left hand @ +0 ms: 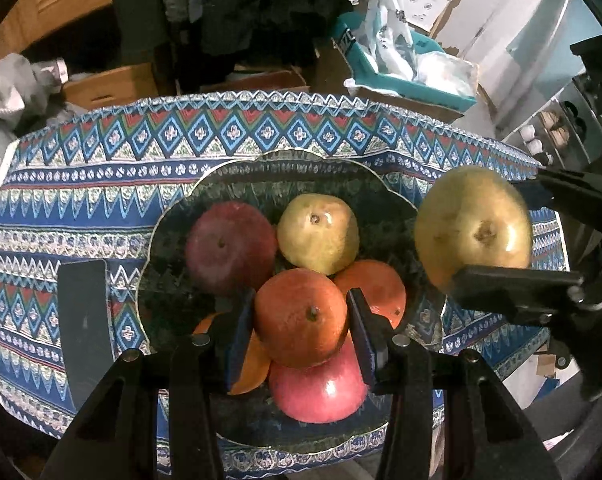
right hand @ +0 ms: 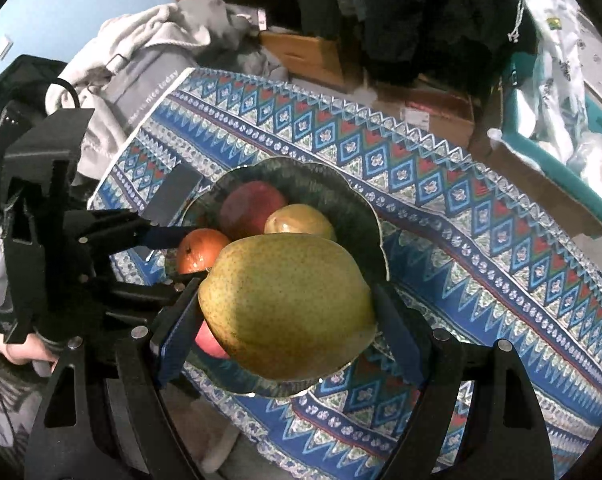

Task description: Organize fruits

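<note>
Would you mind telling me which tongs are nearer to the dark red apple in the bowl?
Left. The left tongs, gripping an orange, sit right beside the dark red apple; the right tongs hold a pear beyond the bowl's far rim.

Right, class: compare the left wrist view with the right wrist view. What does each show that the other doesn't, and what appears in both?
Only the left wrist view: the pink apple in full, a second orange, and the black slab lying flat on the tablecloth.
Only the right wrist view: the person's hand holding the left gripper.
Both: the bowl, the orange gripped by the left gripper, and the pear gripped by the right gripper.
</note>
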{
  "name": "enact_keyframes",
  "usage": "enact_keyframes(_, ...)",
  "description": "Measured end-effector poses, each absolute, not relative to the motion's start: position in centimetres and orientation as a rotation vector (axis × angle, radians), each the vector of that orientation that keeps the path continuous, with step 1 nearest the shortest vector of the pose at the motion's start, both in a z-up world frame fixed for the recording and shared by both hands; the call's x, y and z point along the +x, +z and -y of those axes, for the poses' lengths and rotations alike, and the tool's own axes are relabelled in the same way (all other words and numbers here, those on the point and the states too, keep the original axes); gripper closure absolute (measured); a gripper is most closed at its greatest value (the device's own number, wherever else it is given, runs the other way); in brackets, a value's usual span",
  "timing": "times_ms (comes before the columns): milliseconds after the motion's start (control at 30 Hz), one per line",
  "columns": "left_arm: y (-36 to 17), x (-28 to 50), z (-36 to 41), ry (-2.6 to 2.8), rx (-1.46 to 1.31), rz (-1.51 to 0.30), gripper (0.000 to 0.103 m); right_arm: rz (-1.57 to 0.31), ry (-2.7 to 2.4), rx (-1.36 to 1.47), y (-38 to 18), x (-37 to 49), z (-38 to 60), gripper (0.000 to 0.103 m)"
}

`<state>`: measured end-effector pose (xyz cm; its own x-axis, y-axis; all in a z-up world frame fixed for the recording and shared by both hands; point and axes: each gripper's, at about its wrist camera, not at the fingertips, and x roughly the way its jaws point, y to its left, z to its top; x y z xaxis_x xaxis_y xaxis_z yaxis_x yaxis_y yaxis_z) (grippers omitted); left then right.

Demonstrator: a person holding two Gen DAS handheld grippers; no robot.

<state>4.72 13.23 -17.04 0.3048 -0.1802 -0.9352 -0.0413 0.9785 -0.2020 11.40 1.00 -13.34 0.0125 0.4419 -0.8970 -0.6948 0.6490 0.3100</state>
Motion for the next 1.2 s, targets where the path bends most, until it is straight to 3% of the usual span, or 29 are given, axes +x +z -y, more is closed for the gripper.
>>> enact_keyframes(567, -18.7, 5.0, -15.1, -0.059, -0.288, -1.301, 0.051, -1.351, 0.902, -0.245, -17.2, 13.3, -2.4, 0.022)
enact_keyframes(867, -17.0, 4.3, -15.4, -0.045, -0.307, -1.284, 0.047, -1.317, 0.917, -0.166, -14.9, 14.3, -1.5, 0.021)
enact_keyframes(1200, -13.2, 3.1, -15.0, -0.023, -0.294, -1.211, 0.033, -1.243, 0.874, -0.217, -11.9, 12.7, -0.7, 0.021)
